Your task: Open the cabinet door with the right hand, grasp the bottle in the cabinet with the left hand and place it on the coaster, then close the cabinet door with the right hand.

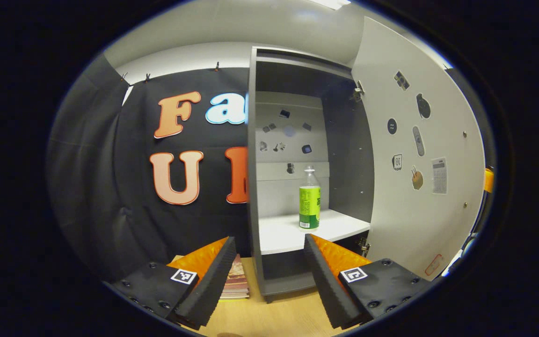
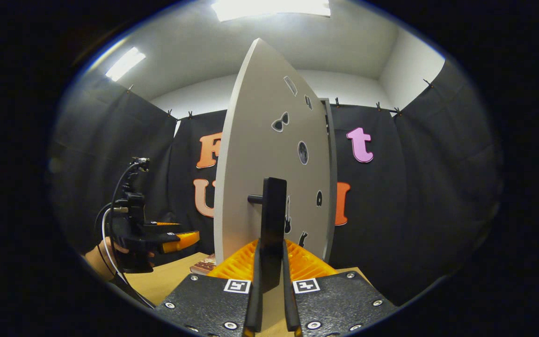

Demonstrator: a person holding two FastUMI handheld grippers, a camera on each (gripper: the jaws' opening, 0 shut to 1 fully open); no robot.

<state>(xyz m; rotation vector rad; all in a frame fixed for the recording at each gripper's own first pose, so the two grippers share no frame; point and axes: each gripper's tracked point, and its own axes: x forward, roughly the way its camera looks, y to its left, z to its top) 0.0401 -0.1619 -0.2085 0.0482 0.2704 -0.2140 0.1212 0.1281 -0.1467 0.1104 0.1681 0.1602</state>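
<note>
Bottle (image 1: 309,199): upright on the cabinet's white shelf (image 1: 283,236), near the front edge, at 12 o'clock from the left gripper, well apart from it. Clear body, green label, light cap.
Bottle risk: tall and narrow, so a finger striking its side would likely tip it or push it toward the back wall. Approach centred.
Left gripper (image 1: 269,262): jaws wide, holding nothing, aimed at the shelf opening. In the right gripper view it sits at 9 o'clock (image 2: 176,241), held by a hand.
Left gripper risk: the cabinet's left wall (image 1: 252,187) stands just at 11 o'clock of the jaws. A wide approach drifting left could catch it.
Shelf risk: its front edge lies between jaws and bottle. A low entry could strike it.
Door (image 1: 414,154): swung wide, at 2 o'clock in the left gripper view. Stickers on its inner face.
Handle (image 2: 272,234): dark vertical bar on a short post, on the door's outer face.
Right gripper (image 2: 272,299): jaws narrow, closed on the handle.
Door risk: if the right grip slips or pulls sideways, the door could swing in on the left arm during the reach.
Coaster: cannot tell where it lies. A flat stack (image 1: 236,281) rests on the table (image 1: 274,318) at 7 o'clock of the cabinet; its nature is unclear.
Placement risk: an off-centre set-down could leave the bottle toppling.
</note>
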